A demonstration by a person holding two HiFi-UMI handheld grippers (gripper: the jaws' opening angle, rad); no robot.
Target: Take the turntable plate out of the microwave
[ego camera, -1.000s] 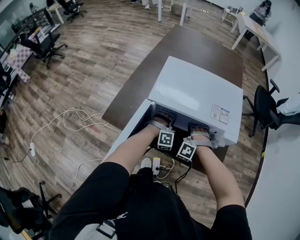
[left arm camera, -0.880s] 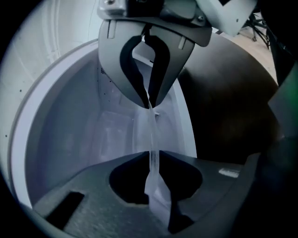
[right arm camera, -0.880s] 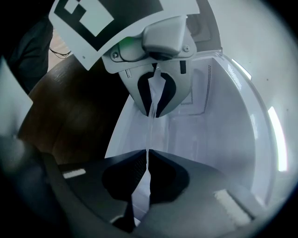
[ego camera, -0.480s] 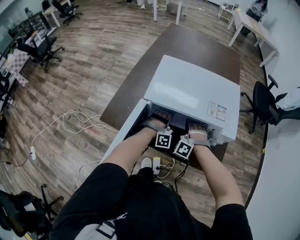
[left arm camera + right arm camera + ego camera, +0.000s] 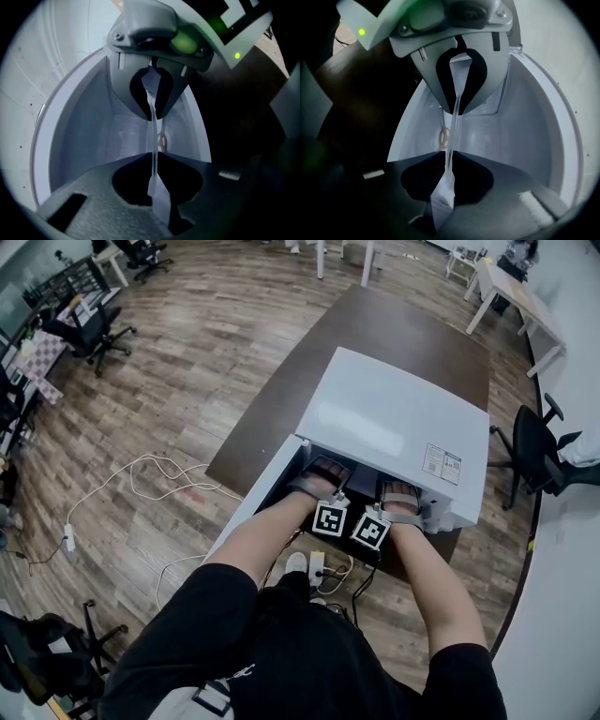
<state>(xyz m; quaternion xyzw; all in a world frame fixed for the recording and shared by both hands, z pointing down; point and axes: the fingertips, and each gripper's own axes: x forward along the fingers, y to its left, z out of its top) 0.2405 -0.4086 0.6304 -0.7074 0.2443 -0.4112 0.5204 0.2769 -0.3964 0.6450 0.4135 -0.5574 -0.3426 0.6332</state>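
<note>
the turntable plate (image 5: 153,133) is inside the microwave (image 5: 394,418). it is a clear glass disc, and both gripper views catch it edge-on as a thin pale line across the white cavity. its near rim is at the oven's mouth, where the two tools meet it side by side.

the left gripper (image 5: 154,157) is clamped on that rim, its pads pinching the glass from both faces. the right gripper (image 5: 449,157) has the rim between its jaws too, but they have just been easing apart. the pads now sit close on either side of the glass, and i can't see them pressing it.

from above, the person's forearms (image 5: 267,535) reach in through the open front. the door (image 5: 251,502) is swung out on the left.

the microwave sits at the near end of a dark brown table (image 5: 394,320) on a wooden floor (image 5: 187,381). white cables (image 5: 150,474) trail over the boards left of the table. a black office chair (image 5: 527,451) stands to the right, and another chair (image 5: 89,329) stands at the far left.
</note>
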